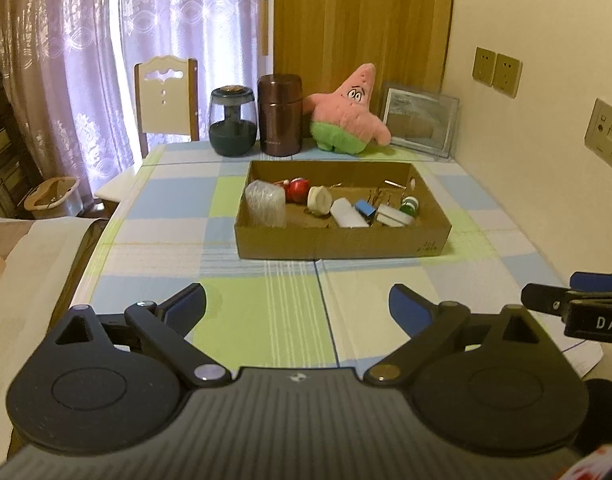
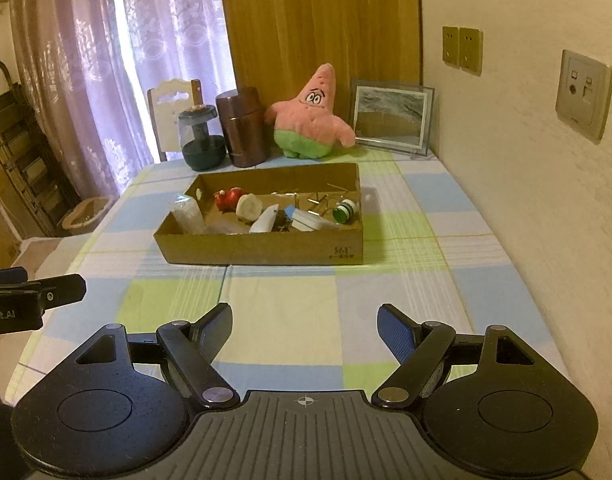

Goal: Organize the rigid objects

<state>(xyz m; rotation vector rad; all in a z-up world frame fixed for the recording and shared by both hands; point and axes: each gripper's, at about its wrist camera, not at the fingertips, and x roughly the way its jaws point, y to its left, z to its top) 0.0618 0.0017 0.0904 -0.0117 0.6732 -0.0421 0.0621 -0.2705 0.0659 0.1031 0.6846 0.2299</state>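
Both grippers hang low over the near end of the bench [image 1: 266,280], jaws spread wide and empty on the left gripper [image 1: 298,304] and the right gripper [image 2: 304,324] alike. The cardboard box [image 1: 341,240] sits dead ahead in mid-frame, well apart from both, its long axis running across the picture. Inside lie the small rigid pieces: a red toy [image 1: 298,189], a white cap [image 1: 319,199], a blue clip [image 1: 365,208], a green bottle [image 2: 345,211]. In the right wrist view the box sits left of centre, so neither side looks clearly nearer; the reach is straight forward.
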